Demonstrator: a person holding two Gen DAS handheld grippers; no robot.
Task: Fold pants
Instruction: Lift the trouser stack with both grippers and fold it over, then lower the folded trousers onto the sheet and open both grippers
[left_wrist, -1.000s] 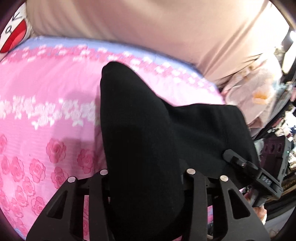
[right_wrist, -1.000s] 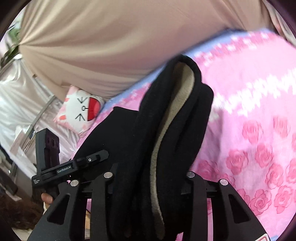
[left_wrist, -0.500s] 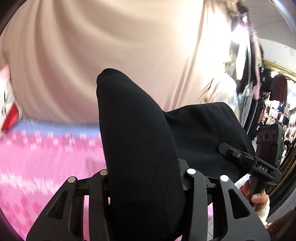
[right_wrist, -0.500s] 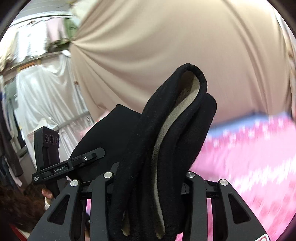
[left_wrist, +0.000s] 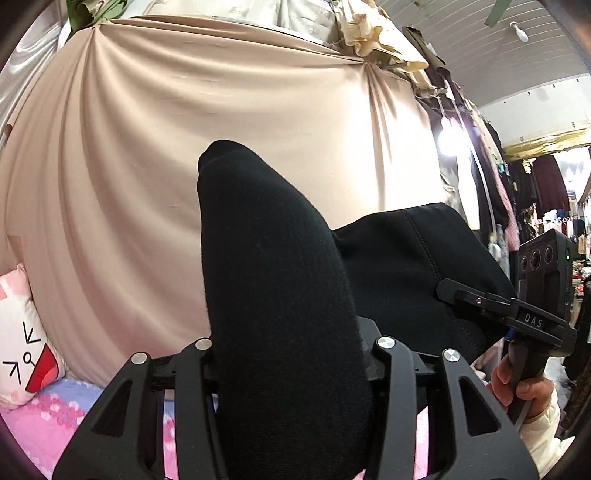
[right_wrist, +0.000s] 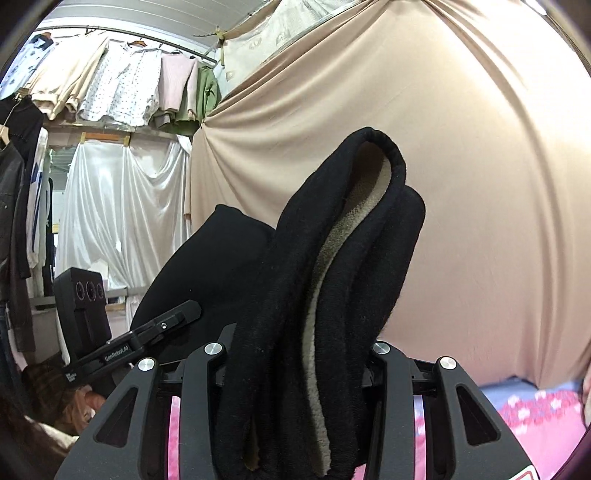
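- Left gripper (left_wrist: 291, 373) pinches a thick black roll of the pants (left_wrist: 273, 295), its jaws easing apart yet pressed on the cloth.
- Right gripper (right_wrist: 295, 373) is clamped on another bunch, tan fleece lining showing.
- Curtain (left_wrist: 192, 155), beige, fills the background.
- Pants hang between both grippers, above the pink bedspread (right_wrist: 539, 417).
- Pillow (left_wrist: 18, 343) sits at left.

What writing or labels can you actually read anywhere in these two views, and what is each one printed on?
"DAS": white letters on the right gripper, seen from the left wrist.
"GenRobot.AI": on the left gripper, seen from the right wrist.
Smaller print beside it: too small to read.
Cushion: drawn marks only, no words.
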